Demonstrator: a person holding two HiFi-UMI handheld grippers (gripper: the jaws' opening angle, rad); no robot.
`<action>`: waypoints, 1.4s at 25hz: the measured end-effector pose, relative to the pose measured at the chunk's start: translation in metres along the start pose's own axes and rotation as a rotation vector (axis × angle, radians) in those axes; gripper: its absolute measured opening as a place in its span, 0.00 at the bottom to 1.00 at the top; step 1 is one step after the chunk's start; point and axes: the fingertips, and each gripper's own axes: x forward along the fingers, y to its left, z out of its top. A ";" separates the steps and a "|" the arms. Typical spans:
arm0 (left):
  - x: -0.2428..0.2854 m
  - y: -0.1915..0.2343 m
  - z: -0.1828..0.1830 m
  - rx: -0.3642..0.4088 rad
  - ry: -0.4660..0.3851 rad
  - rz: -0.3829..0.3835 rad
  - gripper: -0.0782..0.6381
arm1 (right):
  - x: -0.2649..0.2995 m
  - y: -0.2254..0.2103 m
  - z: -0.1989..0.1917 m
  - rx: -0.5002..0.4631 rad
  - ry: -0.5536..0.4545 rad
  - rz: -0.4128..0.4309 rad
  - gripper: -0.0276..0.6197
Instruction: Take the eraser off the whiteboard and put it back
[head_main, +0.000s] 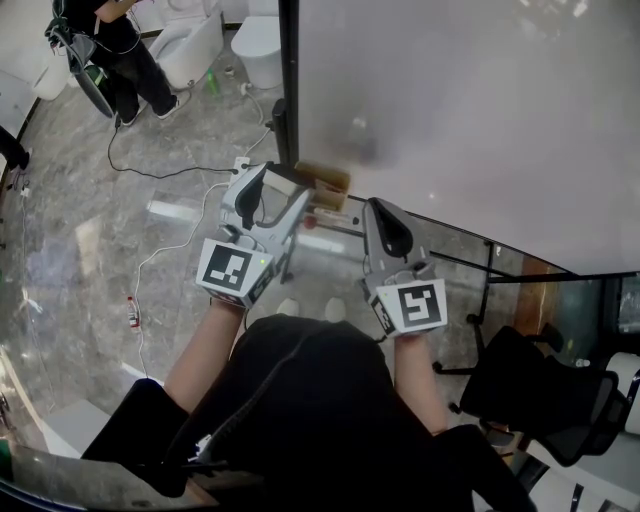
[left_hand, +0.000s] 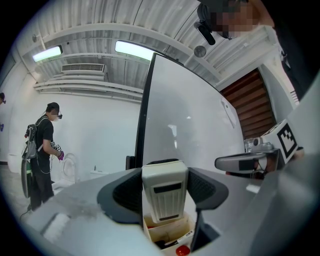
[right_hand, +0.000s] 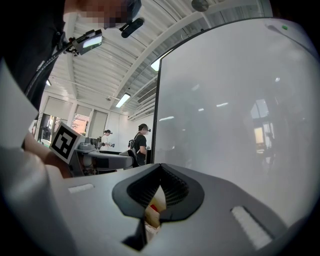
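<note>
Pinching the eraser (left_hand: 165, 192) upright between its jaws, left gripper (head_main: 280, 192) by the whiteboard (left_hand: 190, 125)

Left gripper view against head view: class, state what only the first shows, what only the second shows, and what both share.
Only the left gripper view: the ceiling lights and the eraser, ribbed face showing, clamped in the left claw. Only the head view: the floor cables and the office chair. Both: the whiteboard, the wooden box beside it and a person in black.
</note>
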 end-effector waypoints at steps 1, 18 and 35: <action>0.000 0.000 0.000 0.001 0.001 0.000 0.51 | 0.000 0.000 0.000 0.000 -0.001 -0.001 0.06; 0.024 0.001 -0.014 0.050 0.039 0.023 0.51 | -0.011 -0.018 -0.005 -0.001 0.023 -0.029 0.06; 0.061 -0.007 -0.051 0.091 0.100 0.057 0.51 | -0.020 -0.038 -0.016 0.004 0.047 -0.042 0.06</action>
